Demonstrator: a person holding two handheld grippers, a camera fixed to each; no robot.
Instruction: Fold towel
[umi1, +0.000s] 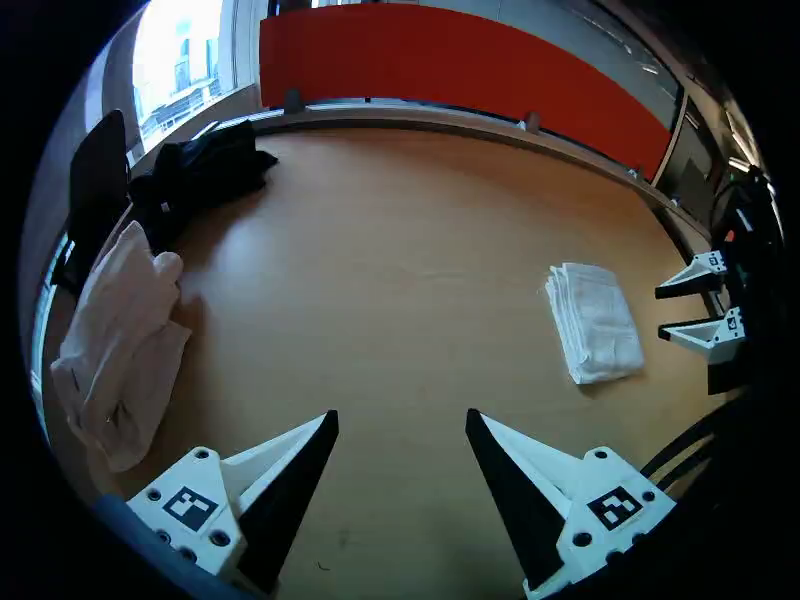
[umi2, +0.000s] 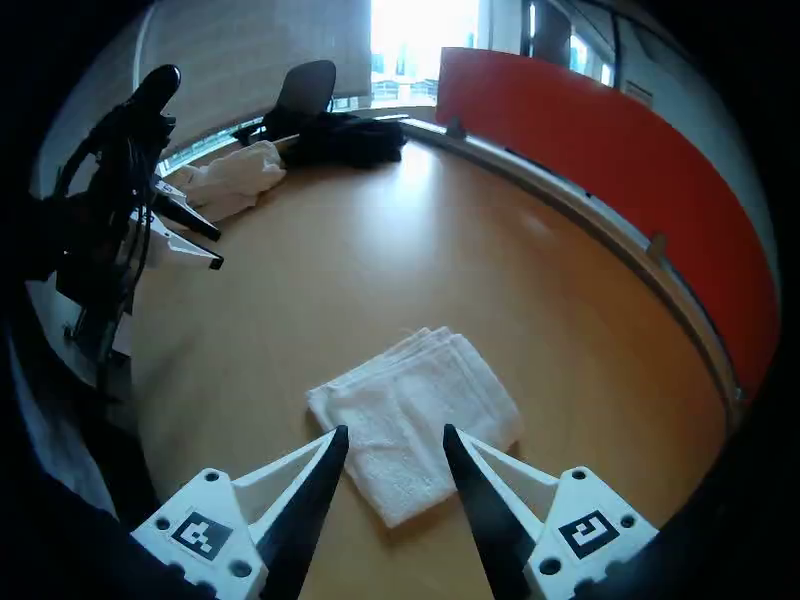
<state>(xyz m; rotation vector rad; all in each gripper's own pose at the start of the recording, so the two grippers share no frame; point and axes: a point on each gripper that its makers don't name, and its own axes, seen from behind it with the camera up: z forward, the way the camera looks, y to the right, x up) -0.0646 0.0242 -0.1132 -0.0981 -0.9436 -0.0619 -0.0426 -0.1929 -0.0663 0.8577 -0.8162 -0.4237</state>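
A folded white towel (umi1: 595, 320) lies flat on the wooden table (umi1: 400, 260), to the right in the left gripper view. In the right gripper view the same towel (umi2: 415, 420) sits just ahead of and below my right gripper (umi2: 394, 430), whose fingers stand open over its near edge without pinching it. That right gripper (umi1: 690, 308) also appears beside the towel in the left gripper view. My left gripper (umi1: 400, 415) is open above bare table, well away from the towel. From the right gripper view, the left gripper (umi2: 195, 240) is at the far left.
A heap of beige cloths (umi1: 120, 350) lies at the table's left edge, with a black garment (umi1: 200, 175) behind it and a dark chair (umi1: 95, 190) beyond. An orange partition (umi1: 450, 70) runs along the far edge. A person's dark sleeve (umi2: 90, 250) holds the left gripper.
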